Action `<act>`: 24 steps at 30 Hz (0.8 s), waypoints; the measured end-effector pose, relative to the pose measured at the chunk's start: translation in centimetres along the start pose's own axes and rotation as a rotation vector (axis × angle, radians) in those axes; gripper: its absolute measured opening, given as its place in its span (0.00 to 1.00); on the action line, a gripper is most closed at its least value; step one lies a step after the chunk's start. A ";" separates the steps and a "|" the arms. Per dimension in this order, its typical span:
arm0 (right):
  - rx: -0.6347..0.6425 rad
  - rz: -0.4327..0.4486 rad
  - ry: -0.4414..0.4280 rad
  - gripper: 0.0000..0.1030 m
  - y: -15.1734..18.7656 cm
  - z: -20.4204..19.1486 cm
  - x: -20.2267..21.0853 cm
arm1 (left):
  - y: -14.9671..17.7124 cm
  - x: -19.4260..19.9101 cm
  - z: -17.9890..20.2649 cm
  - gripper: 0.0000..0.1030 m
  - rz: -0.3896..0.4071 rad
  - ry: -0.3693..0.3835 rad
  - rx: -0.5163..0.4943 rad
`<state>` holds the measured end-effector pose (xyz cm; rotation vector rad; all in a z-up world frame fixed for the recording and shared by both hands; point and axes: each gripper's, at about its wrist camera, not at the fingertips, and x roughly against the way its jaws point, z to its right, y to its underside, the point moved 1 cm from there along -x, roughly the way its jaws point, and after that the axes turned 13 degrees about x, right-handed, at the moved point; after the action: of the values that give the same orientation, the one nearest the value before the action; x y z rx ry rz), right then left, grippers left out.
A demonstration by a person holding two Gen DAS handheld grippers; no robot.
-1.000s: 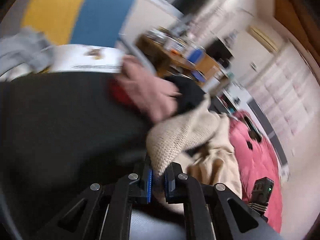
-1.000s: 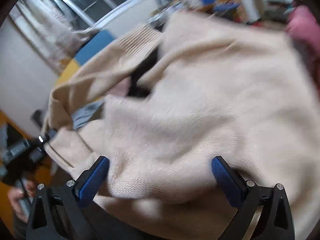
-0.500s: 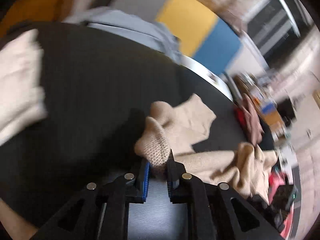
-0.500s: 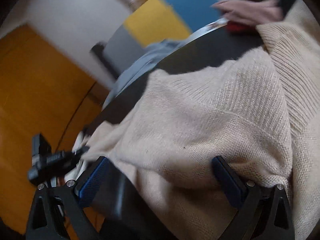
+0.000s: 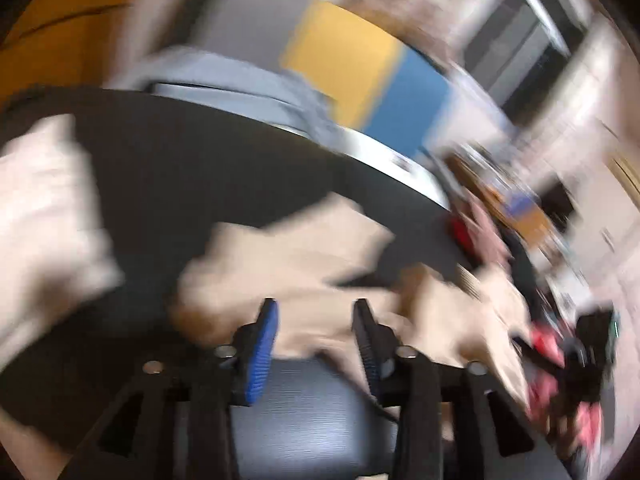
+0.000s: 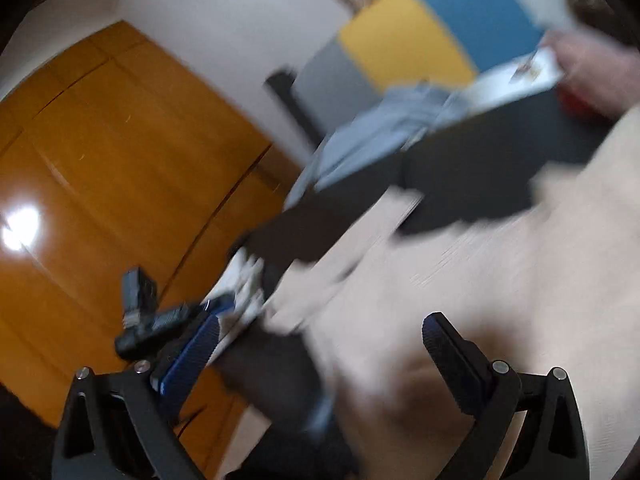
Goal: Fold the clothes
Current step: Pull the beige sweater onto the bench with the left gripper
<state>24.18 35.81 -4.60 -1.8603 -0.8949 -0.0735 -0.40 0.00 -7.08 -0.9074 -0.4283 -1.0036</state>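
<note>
laying out the beige sweater, both grippers let go

we judge we're at the spread-out step: the beige knit sweater (image 5: pixel 304 264) lies on the dark table (image 5: pixel 192 168) and no fold looks made yet. both views are badly motion-blurred, so detail is thin.

tool state: left gripper (image 5: pixel 316 320) has its jaws apart w/ sweater cloth lying in the gap, not pinched as far as we can tell, so released. right gripper (image 6: pixel 320 340) is spread wide, hovering over the cloth w/ nothing between its pads; also released.

where the sweater is: in the left wrist view it sprawls from just in front of the fingers toward the table's far right edge, one flap (prob a sleeve) angled up-left. another pale mass (image 5: pixel 44 208) at the left edge is likely more of the same garment, but we can't tell thru the blur. in the right wrist view the sweater (image 6: pixel 500 280) fills the right half, running to the near table edge.

next move, as we judge it: pick a clear edge or sleeve, close on it, pull flat before folding. needs a steadier approach, since rumpled layers make it easy to pinch two plies at once.

look: soft, thick knit, bunched and uneven, not flat. a grey-blue garment (image 5: pixel 240 76) sits at the table's far edge, apart from the sweater.
</note>
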 end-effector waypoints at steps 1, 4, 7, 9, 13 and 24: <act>0.012 0.013 0.083 1.00 -1.8 1.9 -0.7 | 0.2 -1.5 1.5 0.46 -0.036 0.034 -0.036; 0.023 -0.071 0.371 1.00 -4.0 7.0 -1.7 | 0.8 -6.3 6.0 0.53 -0.141 0.072 -0.130; 0.004 -0.167 0.500 1.00 -5.8 11.6 -6.0 | 1.1 -10.4 8.9 0.54 -0.219 0.063 -0.201; -0.028 -0.207 0.530 1.00 -6.5 13.6 -8.5 | 1.0 -12.4 10.2 0.55 -0.261 0.074 -0.212; -0.043 -0.252 0.509 0.96 -7.5 17.6 -11.6 | 1.0 -14.7 10.5 0.55 -0.338 0.097 -0.169; 0.147 -0.288 0.575 0.17 -3.0 12.1 -7.6 | 5.7 -13.5 11.0 0.17 -0.369 0.163 -0.335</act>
<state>12.89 42.11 -11.26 -1.4442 -0.7273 -0.6672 -1.29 17.43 -12.50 -1.0564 -0.2983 -1.5084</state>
